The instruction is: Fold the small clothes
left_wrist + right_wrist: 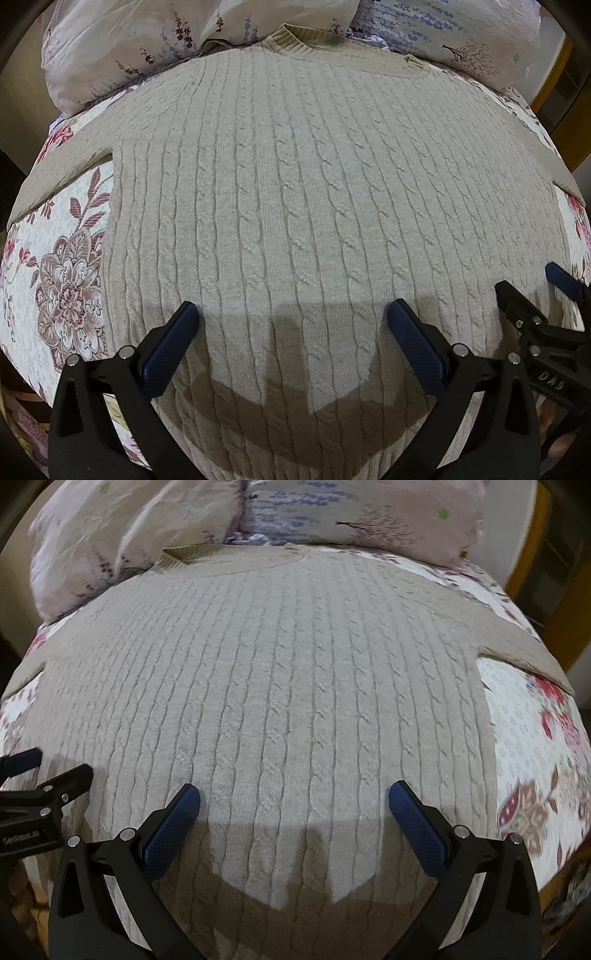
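Observation:
A beige cable-knit sweater lies flat on the bed, collar at the far end, sleeves spread out to both sides. It also fills the right wrist view. My left gripper is open and empty, hovering above the sweater's lower left part. My right gripper is open and empty above the lower right part. The right gripper also shows at the right edge of the left wrist view, and the left gripper at the left edge of the right wrist view.
A floral quilt covers the bed under the sweater, also in the right wrist view. Floral pillows lie at the head, just beyond the collar. A wooden frame stands at the right.

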`<state>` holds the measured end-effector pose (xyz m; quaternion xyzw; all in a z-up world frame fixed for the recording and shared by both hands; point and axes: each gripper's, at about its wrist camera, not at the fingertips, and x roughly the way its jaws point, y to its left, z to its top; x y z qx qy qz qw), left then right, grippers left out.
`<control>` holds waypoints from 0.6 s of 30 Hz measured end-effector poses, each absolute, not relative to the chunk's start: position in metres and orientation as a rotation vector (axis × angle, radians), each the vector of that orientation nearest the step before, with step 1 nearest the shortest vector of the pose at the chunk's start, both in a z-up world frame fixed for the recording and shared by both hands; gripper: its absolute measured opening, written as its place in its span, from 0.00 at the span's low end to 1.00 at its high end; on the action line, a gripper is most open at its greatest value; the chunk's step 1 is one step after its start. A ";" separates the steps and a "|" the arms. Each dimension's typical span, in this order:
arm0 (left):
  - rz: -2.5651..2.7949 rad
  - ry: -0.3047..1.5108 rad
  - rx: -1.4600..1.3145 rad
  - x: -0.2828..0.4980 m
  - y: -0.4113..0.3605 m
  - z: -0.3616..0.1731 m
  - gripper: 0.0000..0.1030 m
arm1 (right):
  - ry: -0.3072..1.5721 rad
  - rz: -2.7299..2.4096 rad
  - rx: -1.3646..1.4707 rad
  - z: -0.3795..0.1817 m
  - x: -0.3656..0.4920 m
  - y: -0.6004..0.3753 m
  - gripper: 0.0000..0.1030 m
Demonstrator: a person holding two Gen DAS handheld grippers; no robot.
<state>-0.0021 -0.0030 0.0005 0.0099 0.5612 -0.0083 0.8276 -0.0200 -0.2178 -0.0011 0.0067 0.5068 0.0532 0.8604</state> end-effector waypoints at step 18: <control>0.241 0.929 -0.190 -0.001 0.081 0.045 0.98 | 0.746 -0.504 1.078 -0.024 0.068 -0.664 0.55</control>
